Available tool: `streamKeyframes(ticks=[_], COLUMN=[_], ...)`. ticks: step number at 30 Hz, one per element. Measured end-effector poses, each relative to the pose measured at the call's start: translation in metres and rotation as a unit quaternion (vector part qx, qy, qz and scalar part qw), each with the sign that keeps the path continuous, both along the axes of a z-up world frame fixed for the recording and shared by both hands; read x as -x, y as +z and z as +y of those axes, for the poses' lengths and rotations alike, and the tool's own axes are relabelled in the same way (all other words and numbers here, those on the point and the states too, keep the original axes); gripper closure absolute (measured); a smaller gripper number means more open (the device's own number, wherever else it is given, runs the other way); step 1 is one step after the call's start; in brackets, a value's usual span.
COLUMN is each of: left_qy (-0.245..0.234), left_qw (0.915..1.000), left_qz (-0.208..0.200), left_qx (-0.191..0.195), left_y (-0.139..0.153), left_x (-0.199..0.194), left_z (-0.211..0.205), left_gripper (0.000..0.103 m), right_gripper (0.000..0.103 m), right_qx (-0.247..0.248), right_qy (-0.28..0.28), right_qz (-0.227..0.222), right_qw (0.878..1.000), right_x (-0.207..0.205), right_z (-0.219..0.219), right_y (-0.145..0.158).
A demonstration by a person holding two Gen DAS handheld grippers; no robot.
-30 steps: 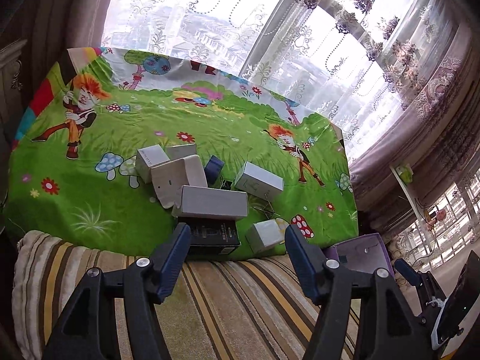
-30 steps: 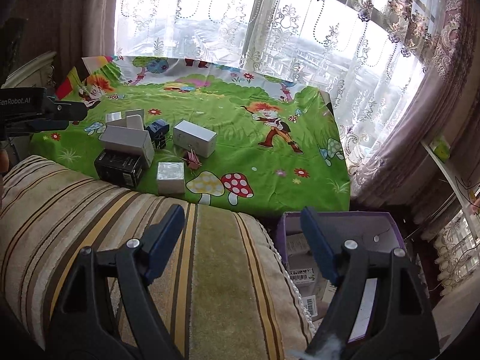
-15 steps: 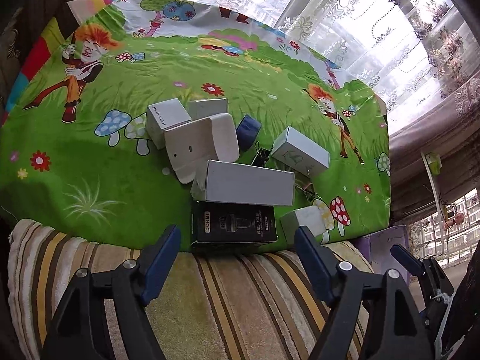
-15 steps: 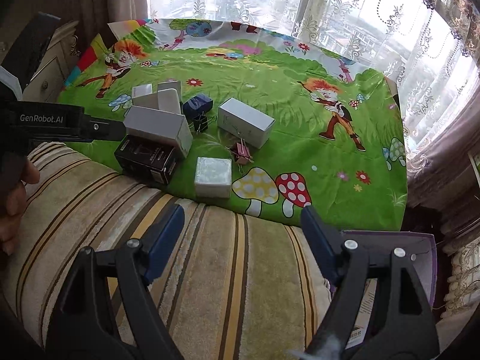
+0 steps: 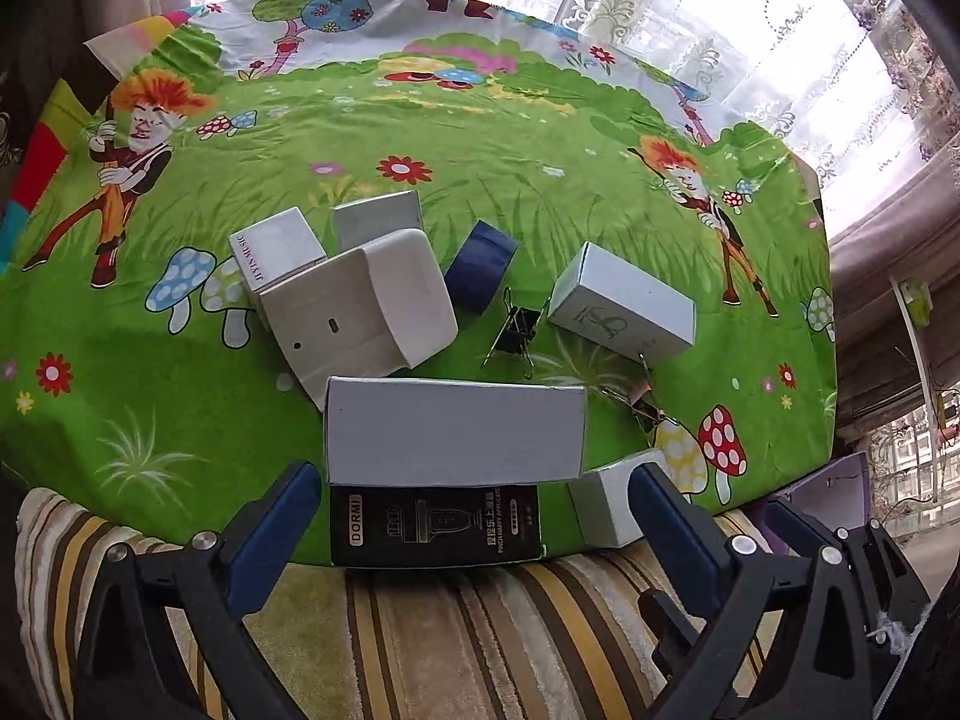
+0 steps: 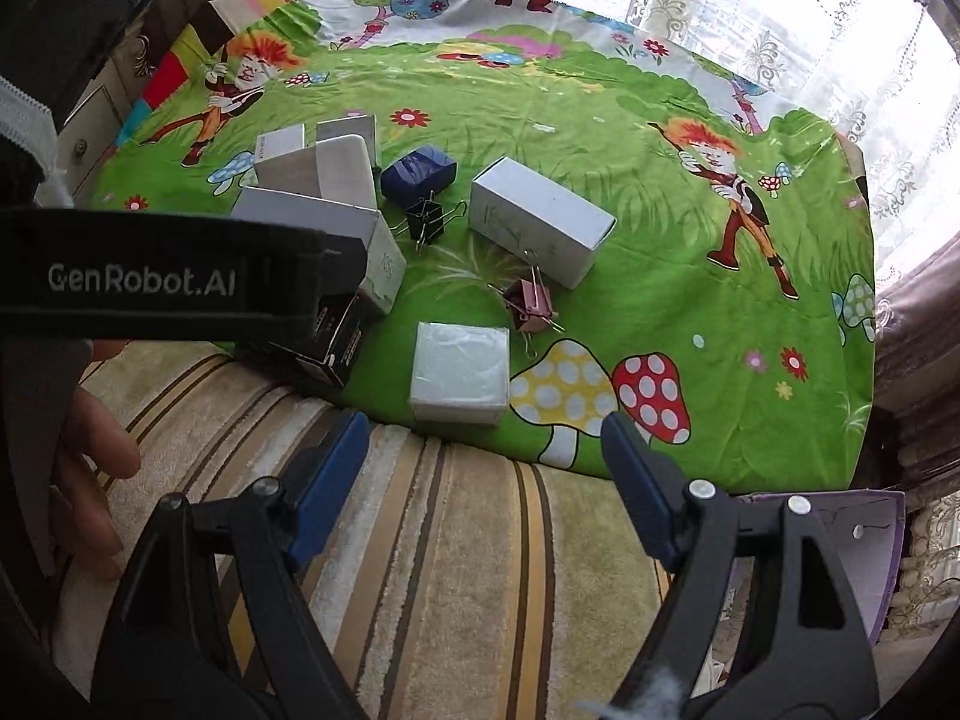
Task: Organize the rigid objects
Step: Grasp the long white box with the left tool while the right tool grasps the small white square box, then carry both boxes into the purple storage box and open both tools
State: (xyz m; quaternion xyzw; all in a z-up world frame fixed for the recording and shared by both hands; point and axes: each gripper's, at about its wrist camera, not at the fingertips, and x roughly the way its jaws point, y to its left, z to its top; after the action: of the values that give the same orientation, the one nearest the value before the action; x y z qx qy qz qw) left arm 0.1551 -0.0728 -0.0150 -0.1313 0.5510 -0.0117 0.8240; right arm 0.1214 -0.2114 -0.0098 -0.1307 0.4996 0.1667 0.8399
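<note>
Several boxes lie clustered on a green cartoon cloth (image 5: pixel 480 138). A black DORMI box (image 5: pixel 435 525) sits at the cloth's near edge under a long white box (image 5: pixel 456 432). My left gripper (image 5: pixel 471 498) hovers just short of them; its jaws are opening, the pads touching nothing. A small white cube box (image 6: pixel 459 372) lies just ahead of my right gripper (image 6: pixel 486 444), which is open and empty. Behind are a rounded white box (image 5: pixel 360 312), a navy box (image 5: pixel 480 267), a white box (image 5: pixel 621 303), a black binder clip (image 5: pixel 516 333) and a pink binder clip (image 6: pixel 531 303).
A striped cushion (image 5: pixel 480 630) runs under both grippers. An open purple box (image 6: pixel 858 546) stands low at the right, off the cloth's edge. The left gripper's body (image 6: pixel 150 276) and a person's hand (image 6: pixel 90 450) fill the left of the right wrist view. Lace curtains hang behind.
Both grippers have come closer to the boxes and tipped downward. The left jaws have spread wider. The right jaws keep the same width.
</note>
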Motion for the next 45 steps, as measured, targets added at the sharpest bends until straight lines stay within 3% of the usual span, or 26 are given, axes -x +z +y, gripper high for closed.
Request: streamKeyframes(ticks=[9, 14, 21, 31, 38, 45], left_qy=[0.007, 0.011, 0.027, 0.041, 0.031, 0.011], left_qw=[0.9996, 0.9999, 0.9994, 0.9946, 0.9899, 0.9891], left_qz=[0.012, 0.005, -0.021, -0.088, -0.135, -0.139], left_qx=[-0.026, -0.006, 0.007, 0.036, 0.031, 0.046], left_y=[-0.012, -0.015, -0.010, 0.011, 0.030, 0.036], left_x=[-0.014, -0.012, -0.003, 0.027, 0.049, 0.060], left_z=[0.001, 0.010, 0.017, 0.028, 0.019, 0.005], left_gripper=[0.000, 0.008, 0.008, 0.009, 0.009, 0.009], right_gripper=[0.021, 0.021, 0.054, 0.054, 0.054, 0.054], right_qx=[0.009, 0.018, 0.011, -0.012, -0.022, -0.020], right_qy=[0.006, 0.011, 0.008, -0.002, -0.033, -0.044], right_qz=[0.015, 0.019, 0.042, -0.006, -0.048, -0.073], right_qw=[1.000, 1.000, 0.999, 1.000, 0.998, 0.996], right_x=[-0.017, -0.025, -0.032, -0.007, 0.020, 0.046], right_z=[0.010, 0.019, 0.019, 0.008, -0.012, -0.025], right_y=[-0.012, -0.019, -0.032, -0.012, 0.005, 0.020])
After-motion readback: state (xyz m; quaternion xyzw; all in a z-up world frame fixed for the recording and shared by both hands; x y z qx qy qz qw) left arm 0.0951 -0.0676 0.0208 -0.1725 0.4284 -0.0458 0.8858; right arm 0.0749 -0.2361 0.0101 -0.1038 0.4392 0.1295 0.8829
